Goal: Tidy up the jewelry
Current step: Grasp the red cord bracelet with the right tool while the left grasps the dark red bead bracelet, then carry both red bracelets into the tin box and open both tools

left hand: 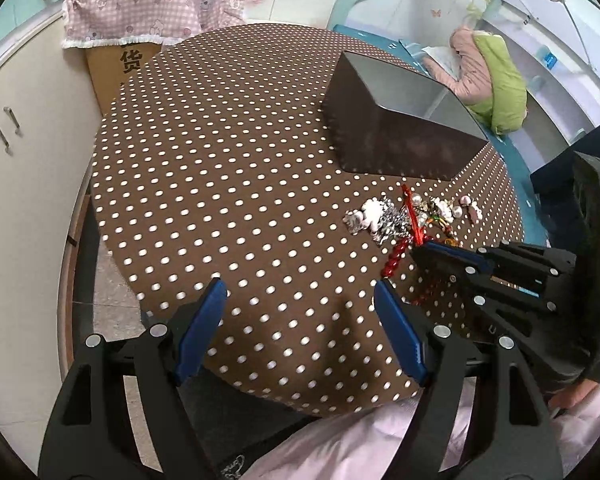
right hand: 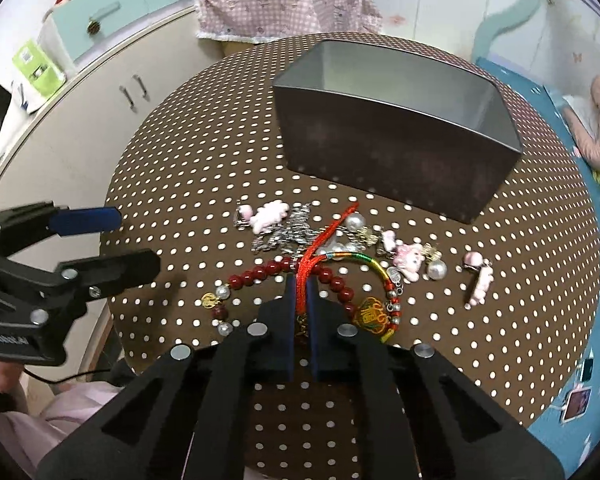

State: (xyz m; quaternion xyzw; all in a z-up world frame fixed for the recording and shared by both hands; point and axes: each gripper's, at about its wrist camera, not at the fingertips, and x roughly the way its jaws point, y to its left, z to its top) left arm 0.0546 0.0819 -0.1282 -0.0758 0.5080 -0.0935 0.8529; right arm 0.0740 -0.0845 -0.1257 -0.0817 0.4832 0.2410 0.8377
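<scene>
Jewelry [right hand: 340, 256] lies tangled on the dotted bench [right hand: 520, 280] in front of an open grey tin [right hand: 388, 152], its pieces hard to separate by eye. Right tongs [right hand: 300, 280] are closed on a red cord [right hand: 312, 256], whose lower end is hidden between the pads. Left tongs [left hand: 300, 292] hang spread wide over bare cloth near the bench's front edge, gripping nothing.

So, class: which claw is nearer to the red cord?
Right. The right claw is shut on the red cord; the left claw hangs open, apart from it, to the cord's left.
</scene>
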